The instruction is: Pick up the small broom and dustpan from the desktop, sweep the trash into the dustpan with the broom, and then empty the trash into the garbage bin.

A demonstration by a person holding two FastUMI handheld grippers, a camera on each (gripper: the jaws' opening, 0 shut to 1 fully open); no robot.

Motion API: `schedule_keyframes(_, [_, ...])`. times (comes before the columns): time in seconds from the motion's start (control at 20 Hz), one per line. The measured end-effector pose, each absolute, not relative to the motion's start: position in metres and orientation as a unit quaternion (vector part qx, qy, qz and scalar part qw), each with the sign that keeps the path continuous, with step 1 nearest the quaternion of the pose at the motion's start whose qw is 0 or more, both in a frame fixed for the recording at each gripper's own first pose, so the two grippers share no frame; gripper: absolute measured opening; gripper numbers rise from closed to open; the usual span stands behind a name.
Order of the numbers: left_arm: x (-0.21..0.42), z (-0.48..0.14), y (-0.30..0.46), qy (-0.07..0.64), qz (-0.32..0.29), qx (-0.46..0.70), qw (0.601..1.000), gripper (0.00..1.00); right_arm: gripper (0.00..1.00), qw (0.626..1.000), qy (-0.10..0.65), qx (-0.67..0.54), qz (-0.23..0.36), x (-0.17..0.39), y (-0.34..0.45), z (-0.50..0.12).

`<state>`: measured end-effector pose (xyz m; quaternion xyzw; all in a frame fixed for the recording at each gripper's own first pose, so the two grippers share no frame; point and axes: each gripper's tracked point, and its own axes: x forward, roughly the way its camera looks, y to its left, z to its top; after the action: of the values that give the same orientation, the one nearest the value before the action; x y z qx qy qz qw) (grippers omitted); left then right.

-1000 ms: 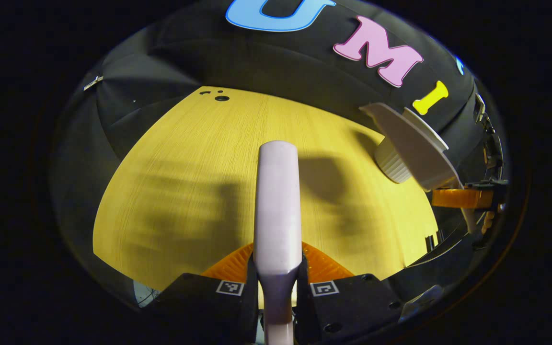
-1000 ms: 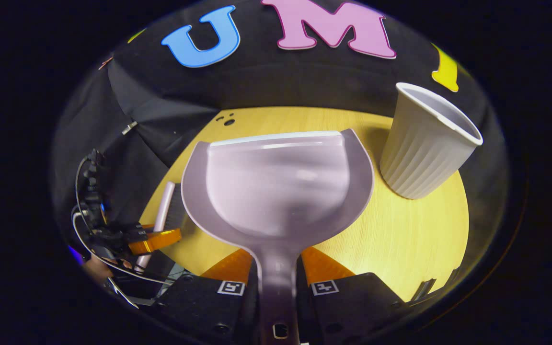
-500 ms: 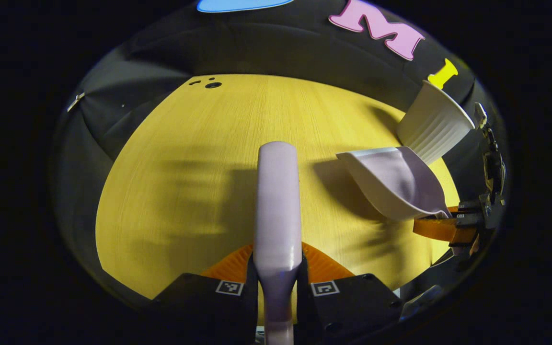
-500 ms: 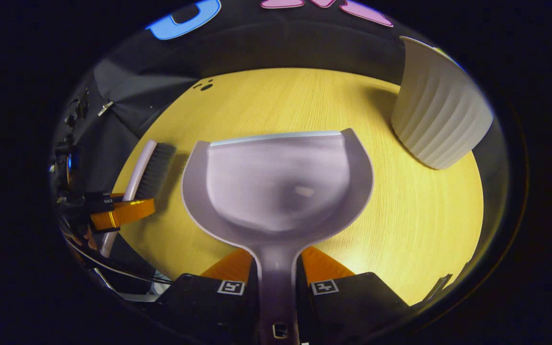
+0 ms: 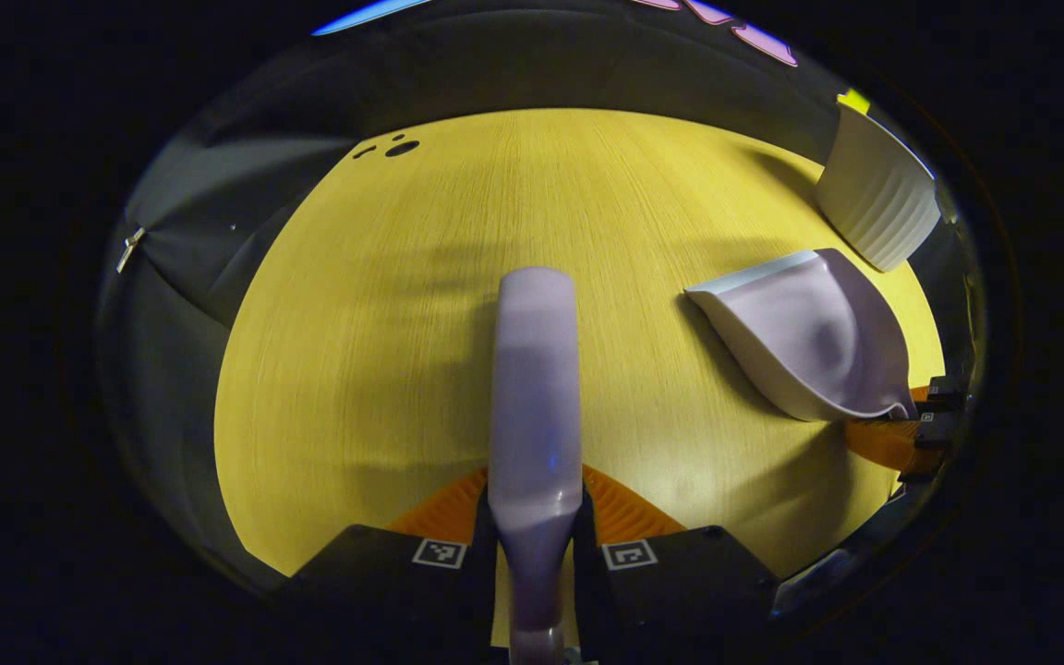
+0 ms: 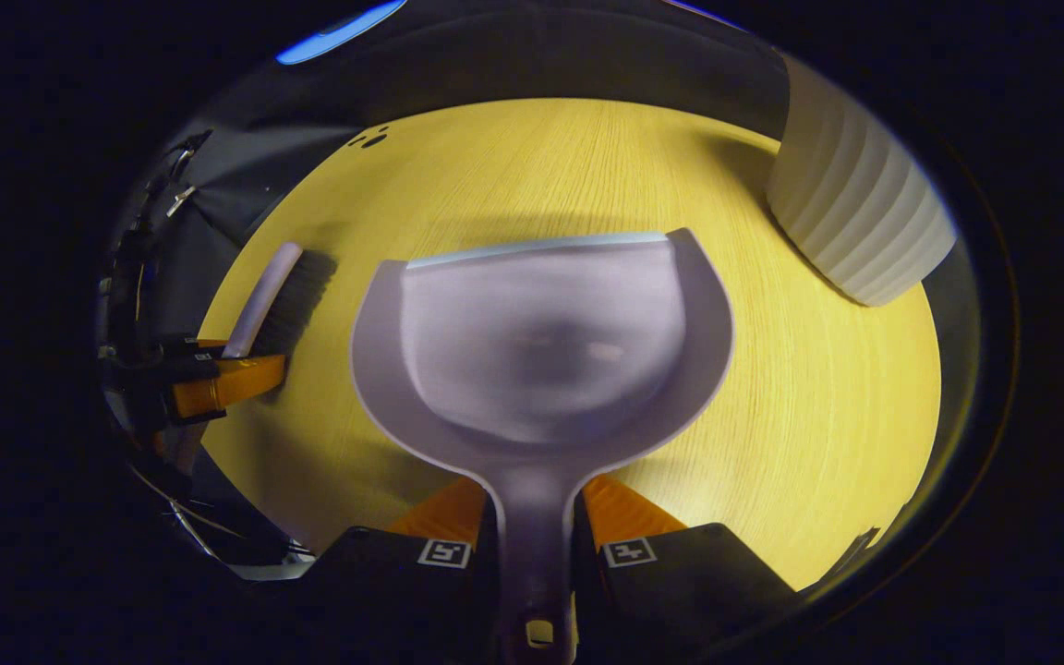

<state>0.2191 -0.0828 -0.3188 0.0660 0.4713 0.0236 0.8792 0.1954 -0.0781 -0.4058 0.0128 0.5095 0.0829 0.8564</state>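
My left gripper (image 5: 534,554) is shut on the handle of the small pale broom (image 5: 535,388), which points forward low over the wooden desktop (image 5: 384,305). My right gripper (image 6: 535,552) is shut on the handle of the pale dustpan (image 6: 541,342), whose scoop faces away from me, close over the desktop (image 6: 818,416). From the left gripper view the dustpan (image 5: 809,332) sits at the right. The right gripper view catches the broom (image 6: 264,296) with its dark bristles at the left, held by the left gripper (image 6: 218,383). A small pale speck lies in the scoop.
A ribbed white garbage bin (image 6: 855,222) stands at the far right of the desktop, also seen in the left gripper view as the bin (image 5: 874,199). Small dark holes (image 5: 400,147) mark the far edge. Black cloth walls surround the table.
Both grippers have come down toward the desktop, away from the bin. The dustpan has dropped from beside the bin's rim to just over the wood, and the broom has come lower with it.
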Motion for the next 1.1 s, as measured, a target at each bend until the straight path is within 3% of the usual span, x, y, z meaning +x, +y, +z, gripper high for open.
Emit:
schedule_keyframes(0.25, [0.217, -0.321, -0.085, 0.478, 0.020, 0.077, 0.875, 0.44, 0.38, 0.852, 0.511, 0.048, 0.100, 0.203, -0.066, -0.401])
schedule_keyframes(0.3, [0.217, -0.318, -0.088, 0.477, 0.018, 0.072, 0.876, 0.45, 0.57, 0.851, 0.512, 0.056, 0.106, 0.203, -0.063, -0.400])
schedule_keyframes(0.35, [0.216, -0.314, -0.089, 0.469, 0.017, 0.070, 0.880, 0.49, 0.65, 0.851, 0.510, 0.059, 0.105, 0.202, -0.063, -0.398])
schedule_keyframes(0.4, [0.216, -0.306, -0.091, 0.461, 0.014, 0.073, 0.884, 0.65, 0.83, 0.855, 0.506, 0.055, 0.101, 0.203, -0.066, -0.394])
schedule_keyframes(0.5, [0.214, -0.295, -0.093, 0.444, 0.012, 0.078, 0.893, 0.95, 0.99, 0.865, 0.491, 0.048, 0.092, 0.203, -0.070, -0.386])
schedule_keyframes(0.7, [0.198, -0.255, -0.099, 0.392, 0.016, 0.066, 0.917, 0.97, 0.99, 0.893, 0.441, 0.055, 0.069, 0.197, -0.076, -0.349])
schedule_keyframes(0.85, [0.182, -0.201, -0.090, 0.295, 0.054, 0.083, 0.950, 0.98, 0.99, 0.920, 0.384, 0.053, 0.050, 0.187, -0.081, -0.312])
schedule_keyframes(1.1, [0.135, -0.114, -0.107, 0.146, 0.041, 0.053, 0.987, 0.97, 0.99, 0.953, 0.297, 0.045, 0.047, 0.156, -0.069, -0.241])
